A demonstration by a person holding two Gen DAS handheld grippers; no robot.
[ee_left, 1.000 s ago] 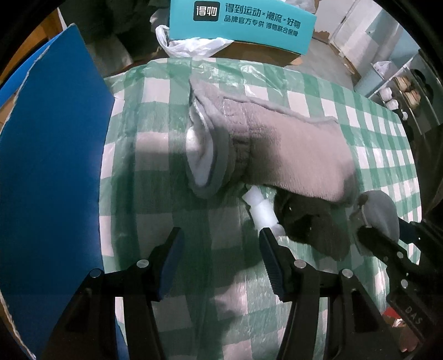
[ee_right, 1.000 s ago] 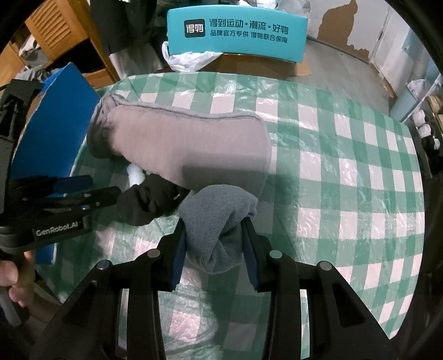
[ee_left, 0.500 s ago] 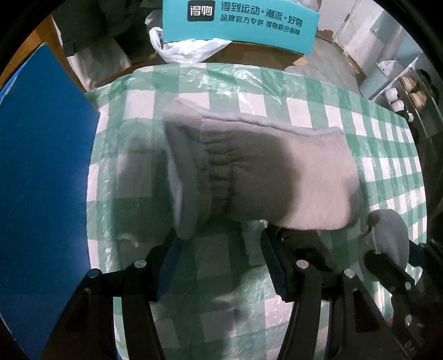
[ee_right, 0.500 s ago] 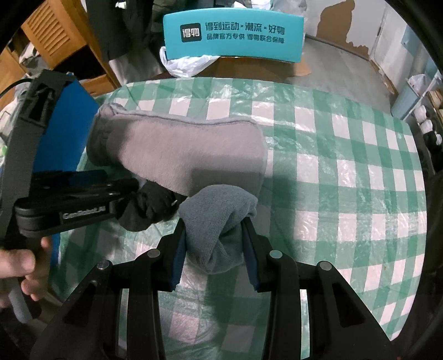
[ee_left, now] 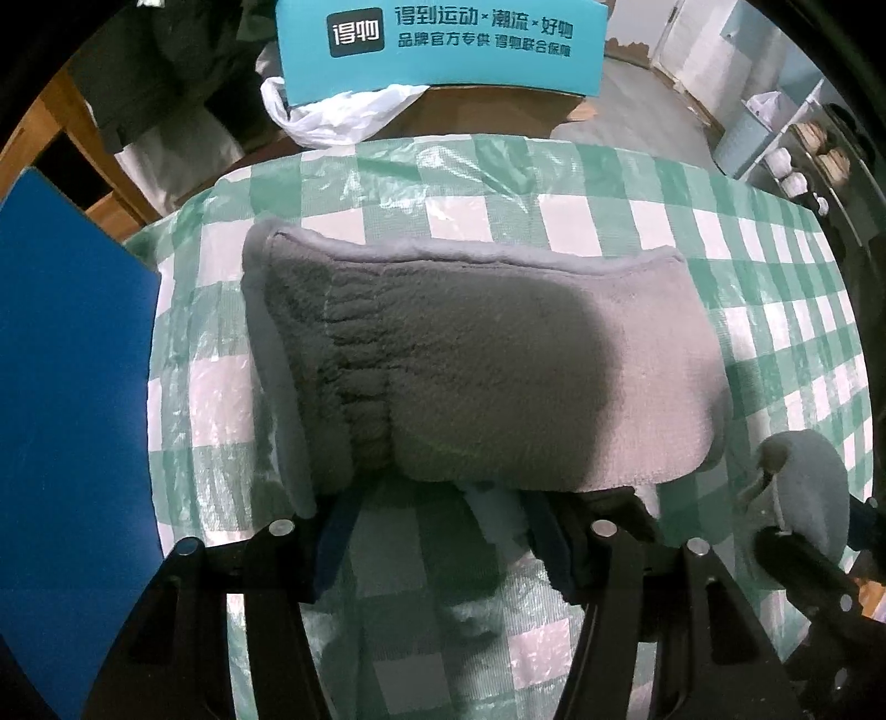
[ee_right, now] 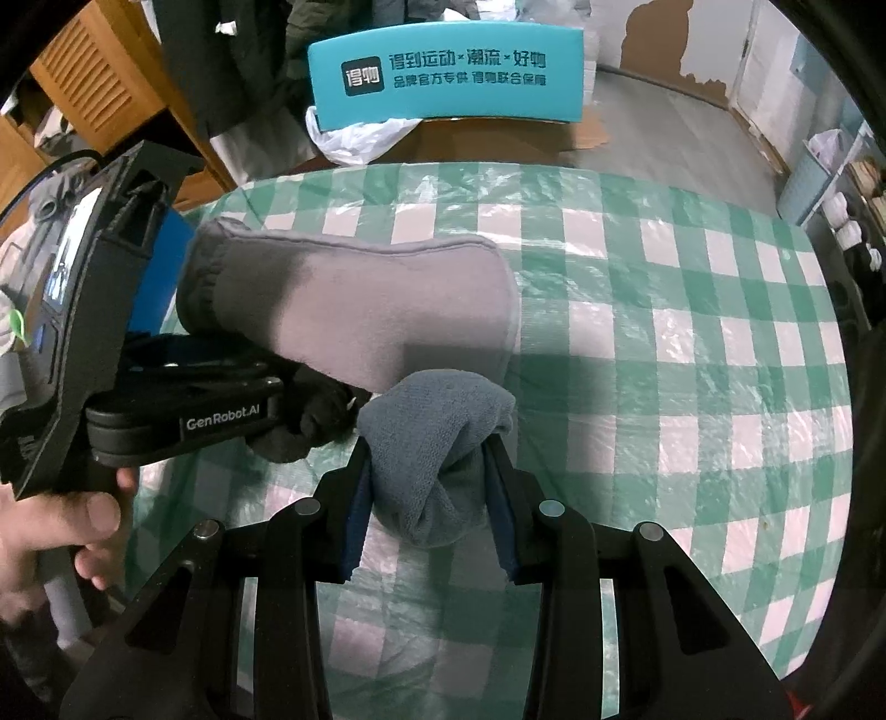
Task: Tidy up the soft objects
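My right fingers (ee_right: 501, 501) are clamped on a bunched blue-grey cloth (ee_right: 437, 443), one pad pressing each side, so my right gripper (ee_right: 429, 509) has it firmly pinched just above the green-and-white checked tablecloth (ee_right: 692, 343). My left fingers (ee_left: 332, 531) stand apart with the near edge of the grey fleece mitt (ee_left: 487, 365) lying over their tips; my left gripper (ee_left: 443, 540) has just been narrowing, but I cannot tell for sure whether the pads press on the fleece yet, since the fabric hides them.

The mitt lies flat across the middle of the cloth, cuff toward nine o'clock in the left wrist view, rounded end toward three o'clock. A dark fabric piece (ee_right: 310, 421) peeks out from under its near edge, at about nine o'clock from the blue-grey cloth and touching it. In the right wrist view my left hand (ee_right: 61, 531) grips its handle at eight o'clock. A blue board (ee_left: 72, 399) stands at nine o'clock beside the table in the left view. Beyond the table at twelve o'clock sits a teal box (ee_left: 443, 50) with white lettering, a white plastic bag (ee_left: 338, 113) crumpled beneath its left corner.
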